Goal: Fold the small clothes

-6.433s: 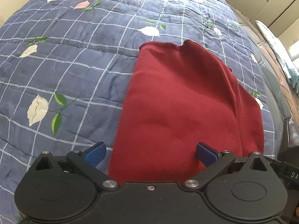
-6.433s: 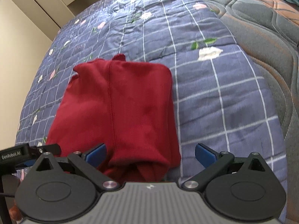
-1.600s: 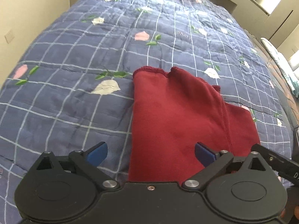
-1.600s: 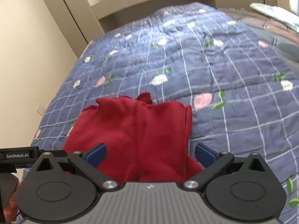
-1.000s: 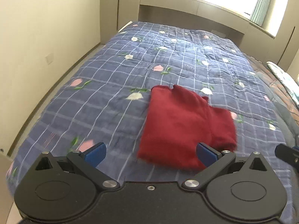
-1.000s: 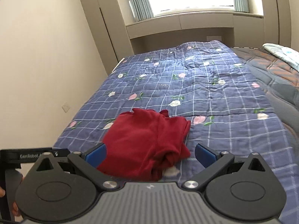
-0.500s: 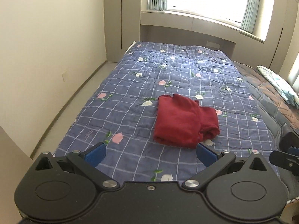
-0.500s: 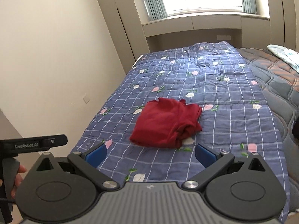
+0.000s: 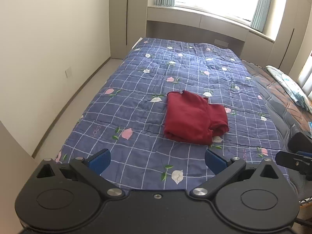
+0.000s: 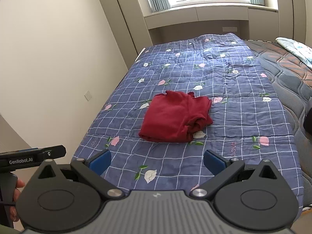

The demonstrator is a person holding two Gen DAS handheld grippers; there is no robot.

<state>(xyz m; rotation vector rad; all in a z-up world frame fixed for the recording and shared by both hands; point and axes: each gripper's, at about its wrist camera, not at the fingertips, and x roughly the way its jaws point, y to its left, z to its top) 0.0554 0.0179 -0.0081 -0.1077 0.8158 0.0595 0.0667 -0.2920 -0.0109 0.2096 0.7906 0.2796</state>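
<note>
A dark red garment (image 9: 192,118) lies folded into a compact rectangle on the blue checked floral quilt (image 9: 136,105), with a bunched roll at its right edge. It also shows in the right wrist view (image 10: 176,120). My left gripper (image 9: 157,160) is open and empty, held back well short of the garment above the near end of the bed. My right gripper (image 10: 157,160) is also open and empty, equally far back. Neither touches the cloth.
A cream wall (image 9: 48,48) and floor strip run along the left of the bed. A bare dark mattress (image 10: 288,72) with a light patterned cloth (image 10: 294,47) lies to the right. A window ledge (image 9: 204,21) stands beyond the bed head.
Both grippers have pulled back and up from the garment, which looked close 1.6 s ago and is now small and far. The garment stays folded and still.
</note>
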